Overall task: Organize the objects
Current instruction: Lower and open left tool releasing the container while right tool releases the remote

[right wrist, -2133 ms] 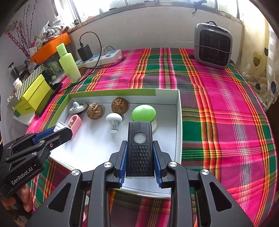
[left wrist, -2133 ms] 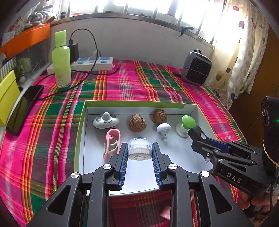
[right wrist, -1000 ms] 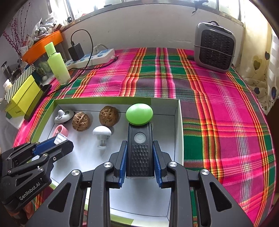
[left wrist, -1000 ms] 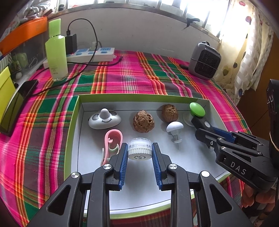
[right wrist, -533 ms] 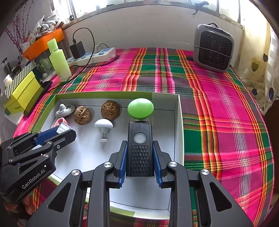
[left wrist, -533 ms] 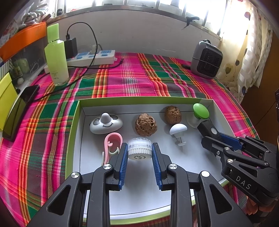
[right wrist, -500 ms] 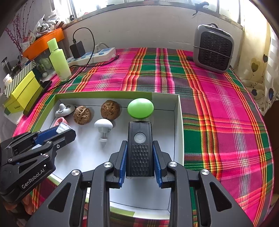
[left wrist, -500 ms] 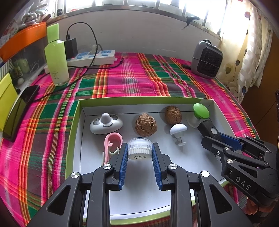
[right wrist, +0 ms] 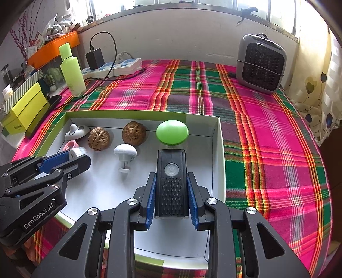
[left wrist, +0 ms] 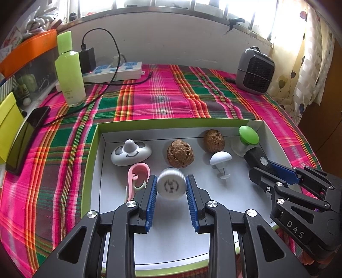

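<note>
Tipped since earlier, the round white jar (left wrist: 171,186) shows its blurred face, left tongs (left wrist: 171,193) clamping it.

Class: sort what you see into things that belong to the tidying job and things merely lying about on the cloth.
Job: white round jar, black device, two walnuts, pink clip, box.

Lying about: green bottle, power strip, heater, phone.

— What lies past the tongs?
— A plaid tablecloth (right wrist: 267,132) in pink and green, running to a white wall (right wrist: 171,36).
— And above?
— Bright windows (left wrist: 192,4); a patterned curtain (left wrist: 310,64) hangs far right.
</note>
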`<state>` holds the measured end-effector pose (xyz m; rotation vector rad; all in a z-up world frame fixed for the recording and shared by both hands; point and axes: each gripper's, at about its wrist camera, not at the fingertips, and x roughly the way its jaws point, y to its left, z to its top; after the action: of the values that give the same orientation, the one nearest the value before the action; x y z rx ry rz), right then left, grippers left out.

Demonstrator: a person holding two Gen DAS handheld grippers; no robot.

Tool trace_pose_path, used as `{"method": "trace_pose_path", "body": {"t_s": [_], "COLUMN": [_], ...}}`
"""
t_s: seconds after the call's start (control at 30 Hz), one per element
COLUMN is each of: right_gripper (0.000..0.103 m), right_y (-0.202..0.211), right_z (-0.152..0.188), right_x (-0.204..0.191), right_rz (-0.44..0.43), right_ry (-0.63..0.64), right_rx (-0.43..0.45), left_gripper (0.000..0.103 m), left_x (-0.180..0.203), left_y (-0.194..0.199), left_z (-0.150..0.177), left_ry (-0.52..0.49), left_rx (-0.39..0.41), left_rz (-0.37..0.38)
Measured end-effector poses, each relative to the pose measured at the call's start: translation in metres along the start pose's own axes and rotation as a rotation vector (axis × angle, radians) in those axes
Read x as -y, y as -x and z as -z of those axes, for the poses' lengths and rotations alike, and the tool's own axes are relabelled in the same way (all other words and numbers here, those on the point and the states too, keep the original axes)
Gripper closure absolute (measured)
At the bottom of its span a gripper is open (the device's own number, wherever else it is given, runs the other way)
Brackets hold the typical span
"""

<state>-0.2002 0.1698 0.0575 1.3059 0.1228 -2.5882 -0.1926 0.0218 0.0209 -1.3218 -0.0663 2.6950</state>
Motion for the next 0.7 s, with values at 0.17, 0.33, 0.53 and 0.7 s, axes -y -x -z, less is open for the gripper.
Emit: {"method": "trace_pose_path", "body": {"t_s": [0.17,0.33,0.53,0.7], "right_gripper": [0.075,0.075,0.075,0.074], "right_y": [0.0004,0.0001,0.0003,0.001], "right_z": [0.0005,0.0008,0.0018,0.0022], "right_x": [0.0002,-0.0003,0.0009,0.0015], "right_rz": [-0.002,-0.001,0.001,0.003], "right_ry": [-0.005,-0.005,-0.014,-0.016], "right_rx": [0.003,0.004,0.005,0.005], "left_gripper": [0.077,0.077,0.074,0.07], "left_x": [0.0003,0.0,-0.0015,-0.0034], "left_y": [0.0003,-0.0002,-0.0001,0.0022], "left_z": [0.0001,0.0,0.0003,0.0015], "left_ry": [-0.001,0.001,0.005,0.015], "left_rx": [0.0,-0.001,-0.003,-0.008], "left_rz": [0.0,-0.002,-0.008,-0.013]}}
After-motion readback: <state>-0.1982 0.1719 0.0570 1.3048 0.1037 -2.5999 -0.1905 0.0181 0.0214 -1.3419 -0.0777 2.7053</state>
